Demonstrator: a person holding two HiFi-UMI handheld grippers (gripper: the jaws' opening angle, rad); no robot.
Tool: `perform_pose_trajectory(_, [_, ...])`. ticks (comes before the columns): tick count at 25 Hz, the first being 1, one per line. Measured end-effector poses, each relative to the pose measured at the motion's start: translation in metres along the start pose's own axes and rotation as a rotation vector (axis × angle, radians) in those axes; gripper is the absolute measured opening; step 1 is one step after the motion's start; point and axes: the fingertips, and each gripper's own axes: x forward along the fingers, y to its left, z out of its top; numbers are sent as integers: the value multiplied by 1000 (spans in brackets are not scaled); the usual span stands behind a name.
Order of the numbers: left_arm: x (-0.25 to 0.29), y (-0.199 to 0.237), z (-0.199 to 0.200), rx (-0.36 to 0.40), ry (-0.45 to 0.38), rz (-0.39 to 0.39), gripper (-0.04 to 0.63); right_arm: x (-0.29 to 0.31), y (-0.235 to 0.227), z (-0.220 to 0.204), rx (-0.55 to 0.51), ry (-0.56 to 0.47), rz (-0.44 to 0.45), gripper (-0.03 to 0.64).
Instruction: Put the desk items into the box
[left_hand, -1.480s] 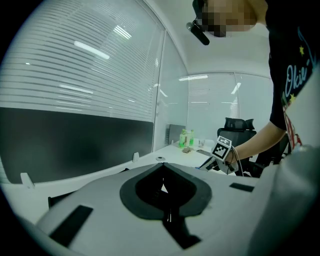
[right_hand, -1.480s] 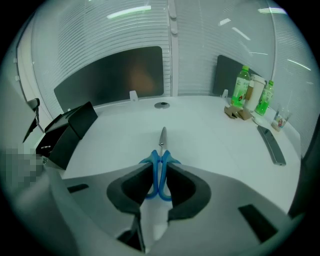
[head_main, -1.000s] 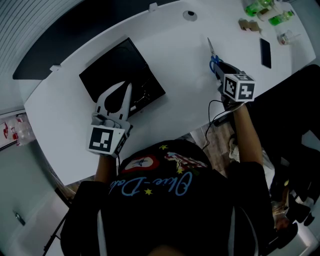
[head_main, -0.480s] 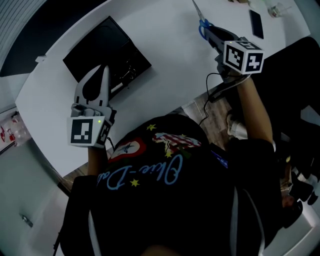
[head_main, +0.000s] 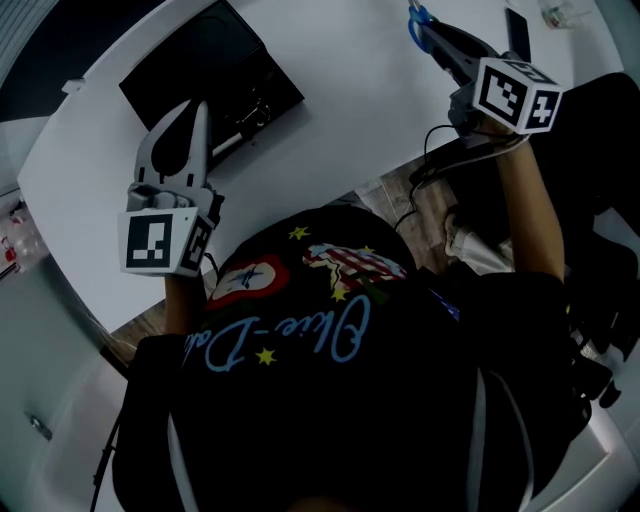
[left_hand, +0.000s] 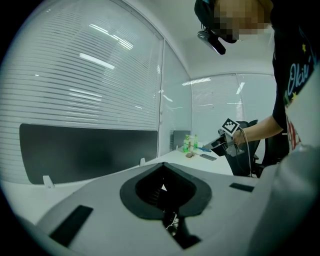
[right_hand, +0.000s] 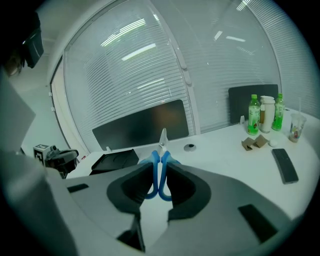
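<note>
The scissors (right_hand: 156, 161) are now held clear of the worktop (head_main: 330, 130), where 1 second earlier they were lying on it with the right tongs (head_main: 437, 40) set over their handles. In the right gripper view the 2 blue handle loops are seen pinched between the half-closed jaws, with the blades pointing forward and up beyond the tips. The grip has been kept unchanged through the lift, so the pick-up is judged complete and the carry is judged to be the step in hand.

The black box (head_main: 200, 60) is seen on the far left part of the worktop, well apart from the scissors, with its lid open and some dark items already inside; what they are cannot be made out. The left tongs (head_main: 200, 108) are held just beside the box's near edge, tips together and nothing gripped, much as before.

For the task, a sweep to the left over the open box is still needed before the scissors can be let go. A dark phone (right_hand: 285, 165) and green bottles (right_hand: 255, 114) are left at the far right of the worktop, so more than 1 item appears to remain
</note>
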Motion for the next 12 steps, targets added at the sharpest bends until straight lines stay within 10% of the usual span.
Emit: perform_pose_trajectory(12, [-3, 1, 3, 2, -13, 14, 8, -23, 19, 32, -34, -62, 32, 94])
